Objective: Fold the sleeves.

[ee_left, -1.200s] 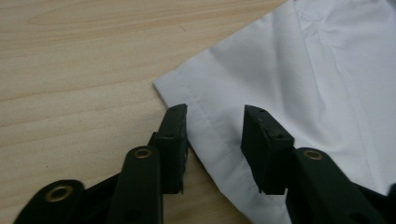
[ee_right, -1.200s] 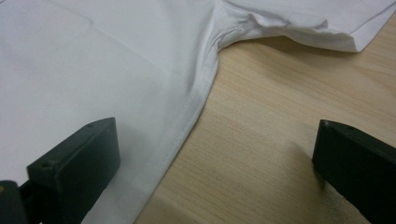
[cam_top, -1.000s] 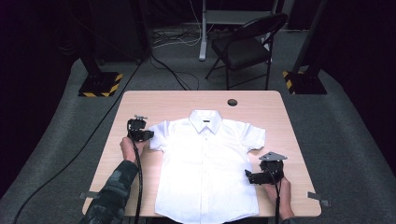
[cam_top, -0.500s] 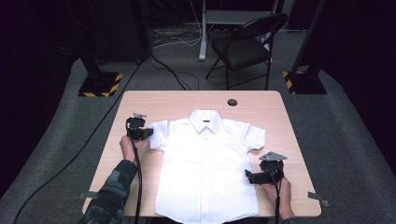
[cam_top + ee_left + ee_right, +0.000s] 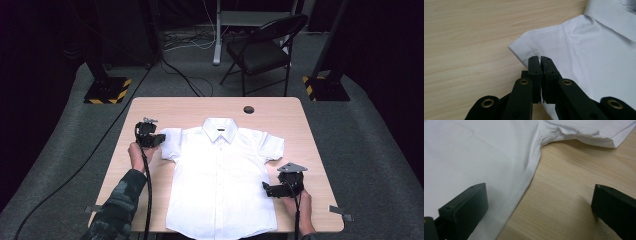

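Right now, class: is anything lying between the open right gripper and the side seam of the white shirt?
Nothing visible. The right gripper stands open astride the shirt's side seam, one side over cloth, the other over bare table, with no object between.

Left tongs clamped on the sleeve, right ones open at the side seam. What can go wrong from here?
1. Left tongs pinch only the sleeve hem; it may slip out on a lift.
2. Right tongs straddle the side seam, one jaw over bare table; closing there could miss the cloth.
3. Pulling one sleeve may drag the shirt askew.
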Demonstrator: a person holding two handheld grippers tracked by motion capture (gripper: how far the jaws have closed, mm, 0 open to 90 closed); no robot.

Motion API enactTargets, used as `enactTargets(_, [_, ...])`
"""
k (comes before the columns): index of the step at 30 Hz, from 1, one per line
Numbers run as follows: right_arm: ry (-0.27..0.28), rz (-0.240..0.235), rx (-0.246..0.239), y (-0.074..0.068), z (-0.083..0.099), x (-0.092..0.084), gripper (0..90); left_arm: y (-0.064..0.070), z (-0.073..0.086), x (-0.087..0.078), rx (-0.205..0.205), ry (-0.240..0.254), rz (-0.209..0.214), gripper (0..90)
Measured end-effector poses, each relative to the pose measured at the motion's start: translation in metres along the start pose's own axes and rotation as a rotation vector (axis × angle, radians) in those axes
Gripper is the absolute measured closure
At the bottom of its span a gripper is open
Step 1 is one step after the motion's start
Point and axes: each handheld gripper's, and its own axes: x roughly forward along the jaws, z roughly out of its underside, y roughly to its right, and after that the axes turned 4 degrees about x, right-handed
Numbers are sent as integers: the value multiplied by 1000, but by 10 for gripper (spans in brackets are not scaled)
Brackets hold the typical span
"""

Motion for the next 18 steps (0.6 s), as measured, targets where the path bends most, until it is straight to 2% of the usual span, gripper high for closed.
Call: enactTargets(18, [0,0,0,0,0,0,0,25,-18,-14,55,46,53,873])
